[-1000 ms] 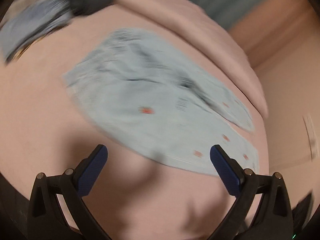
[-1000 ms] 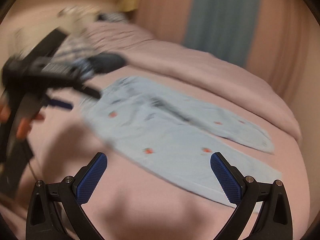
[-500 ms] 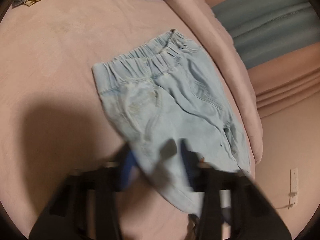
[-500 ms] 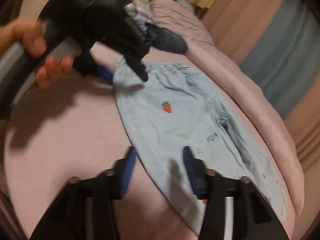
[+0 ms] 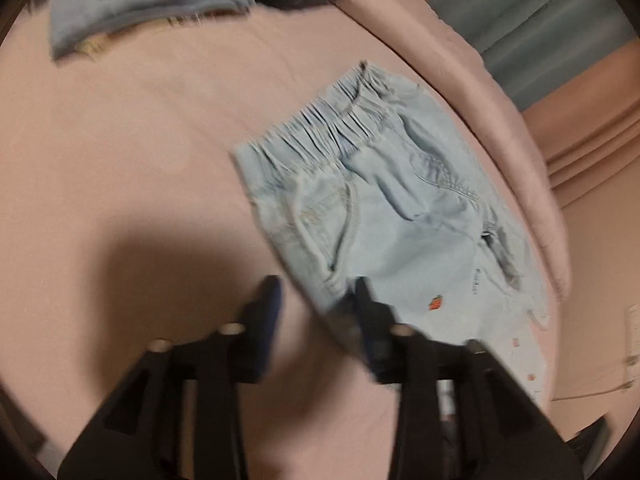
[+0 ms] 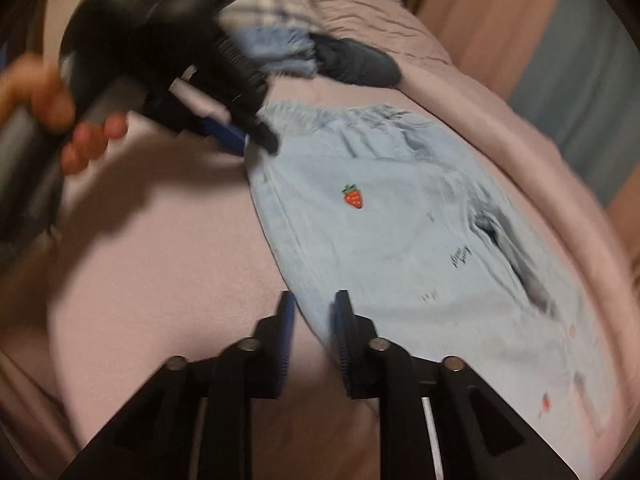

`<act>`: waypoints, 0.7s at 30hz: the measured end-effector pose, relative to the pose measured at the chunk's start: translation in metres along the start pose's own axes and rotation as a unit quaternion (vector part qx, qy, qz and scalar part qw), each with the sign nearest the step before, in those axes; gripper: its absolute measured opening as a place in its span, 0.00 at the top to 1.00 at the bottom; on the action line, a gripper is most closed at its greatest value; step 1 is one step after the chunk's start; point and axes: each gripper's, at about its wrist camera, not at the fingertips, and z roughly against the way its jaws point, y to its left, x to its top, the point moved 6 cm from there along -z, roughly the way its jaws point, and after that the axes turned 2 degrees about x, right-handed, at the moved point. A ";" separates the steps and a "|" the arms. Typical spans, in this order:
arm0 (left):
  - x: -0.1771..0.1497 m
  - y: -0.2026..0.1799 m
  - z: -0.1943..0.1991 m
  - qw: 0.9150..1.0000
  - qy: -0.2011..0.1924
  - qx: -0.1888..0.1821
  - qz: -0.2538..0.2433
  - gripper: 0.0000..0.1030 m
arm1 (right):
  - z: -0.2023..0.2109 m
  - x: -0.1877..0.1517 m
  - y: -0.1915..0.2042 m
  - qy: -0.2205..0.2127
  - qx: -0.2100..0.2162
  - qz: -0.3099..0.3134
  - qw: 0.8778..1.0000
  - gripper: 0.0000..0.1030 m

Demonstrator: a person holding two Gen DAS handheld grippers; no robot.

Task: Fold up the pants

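Pants (image 6: pixel 400 240): light blue, flat on my pink bed (image 6: pixel 160 260)
Left gripper (image 5: pixel 316 292): jaws narrowed, straddling side seam, not pinching yet
Right gripper (image 6: pixel 312 304): narrow gap over pants edge, not clamped

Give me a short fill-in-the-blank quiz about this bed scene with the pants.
1. The pants are light ____.
2. The small red patch on them is a ____.
3. The pants lie on a ____ bed.
4. The right gripper straddles the pants' near ____.

Missing words: blue; strawberry; pink; edge
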 end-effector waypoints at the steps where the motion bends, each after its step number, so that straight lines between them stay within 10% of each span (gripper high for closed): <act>1: 0.003 -0.001 0.010 1.000 -0.021 0.011 -0.013 0.49 | 0.012 0.000 -0.008 -0.015 0.012 -0.026 0.999 0.73; 5: 0.010 -0.034 0.019 0.996 -0.053 -0.005 -0.078 0.45 | 0.054 -0.027 -0.080 -0.032 -0.025 -0.144 0.989 0.70; 10: -0.008 -0.082 -0.036 0.985 0.013 -0.044 -0.167 0.42 | 0.053 -0.115 -0.170 0.112 -0.185 -0.206 0.954 0.70; 12: -0.010 -0.069 -0.063 0.981 0.026 0.012 -0.193 0.61 | 0.055 -0.153 -0.186 0.158 -0.216 -0.217 0.939 0.68; 17: 0.009 -0.037 -0.050 0.986 0.023 -0.006 -0.165 0.87 | 0.103 -0.208 -0.208 0.141 -0.218 -0.304 0.917 0.62; 19: 0.016 -0.035 -0.041 0.984 0.024 -0.002 -0.174 0.77 | 0.115 -0.218 -0.222 0.142 -0.208 -0.353 0.901 0.61; 21: 0.021 -0.048 -0.034 0.981 0.020 -0.010 -0.194 0.39 | 0.118 -0.202 -0.231 0.119 -0.192 -0.373 0.900 0.61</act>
